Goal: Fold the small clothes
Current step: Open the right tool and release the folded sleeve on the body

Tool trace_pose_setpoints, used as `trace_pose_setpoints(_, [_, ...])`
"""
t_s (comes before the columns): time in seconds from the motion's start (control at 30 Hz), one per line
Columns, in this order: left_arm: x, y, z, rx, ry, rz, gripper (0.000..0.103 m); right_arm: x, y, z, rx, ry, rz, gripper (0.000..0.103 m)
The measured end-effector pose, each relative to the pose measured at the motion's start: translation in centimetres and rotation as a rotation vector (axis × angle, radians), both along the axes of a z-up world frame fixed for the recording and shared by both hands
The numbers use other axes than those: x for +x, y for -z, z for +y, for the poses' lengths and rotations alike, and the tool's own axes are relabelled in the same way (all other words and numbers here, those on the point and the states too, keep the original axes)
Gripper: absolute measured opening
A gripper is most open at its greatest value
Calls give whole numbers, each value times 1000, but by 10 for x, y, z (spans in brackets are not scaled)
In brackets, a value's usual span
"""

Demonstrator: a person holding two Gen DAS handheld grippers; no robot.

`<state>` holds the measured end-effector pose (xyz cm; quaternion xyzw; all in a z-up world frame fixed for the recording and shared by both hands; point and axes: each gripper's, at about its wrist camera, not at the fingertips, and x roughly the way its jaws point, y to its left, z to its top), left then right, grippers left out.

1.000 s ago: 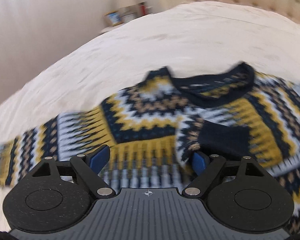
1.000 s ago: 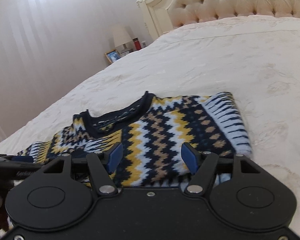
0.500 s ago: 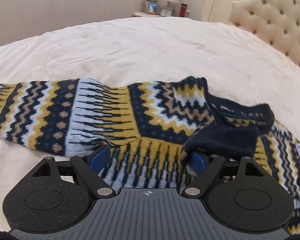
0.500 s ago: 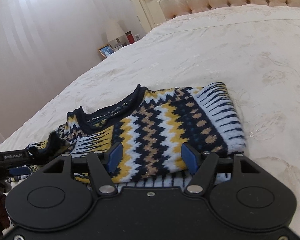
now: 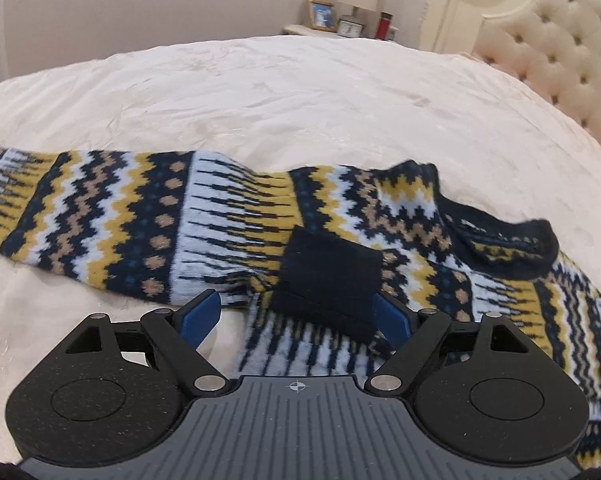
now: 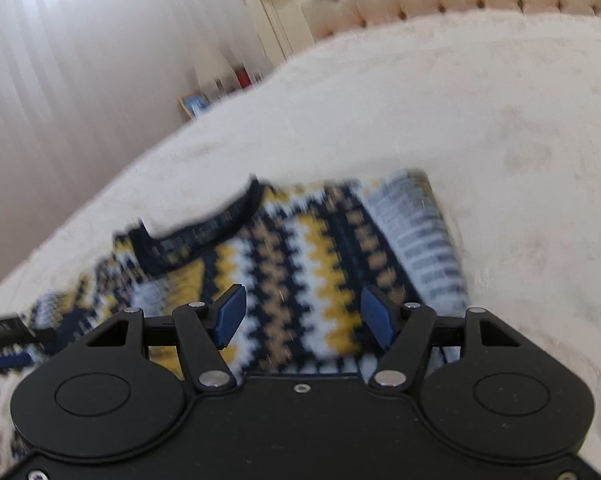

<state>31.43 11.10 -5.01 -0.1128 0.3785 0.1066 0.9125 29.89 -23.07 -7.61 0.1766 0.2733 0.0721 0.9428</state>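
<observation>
One sweater (image 5: 236,220), two hand-held grippers (image 5: 296,316)

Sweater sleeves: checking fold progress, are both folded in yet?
No. One sleeve lies spread on the bed; the dark cuff rests folded across the body.

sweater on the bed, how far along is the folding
Partly done. One sleeve already lies folded across the sweater, its dark cuff resting on the body between the open fingers of the left gripper. The other sleeve is spread out flat on the bed, unfolded. The right gripper hovers open over the body, gripping nothing. Left: that sleeve, then folding the body.
</observation>
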Motion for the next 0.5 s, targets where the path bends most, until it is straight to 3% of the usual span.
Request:
trace_pose_setpoints(0.1, [7, 7, -9, 15, 31, 19, 83, 7, 4, -9, -7, 38, 20, 75])
trace_pose_setpoints(0.2, [13, 19, -14, 42, 47, 71, 83, 17, 17, -22, 29, 80, 111, 68])
trace_pose_setpoints(0.37, [11, 31, -12, 50, 99, 52, 86, 10, 3, -9, -12, 34, 33, 75])
trace_pose_setpoints(0.5, [4, 31, 0, -6, 164, 17, 89, 7, 1, -4, 44, -31, -9, 84])
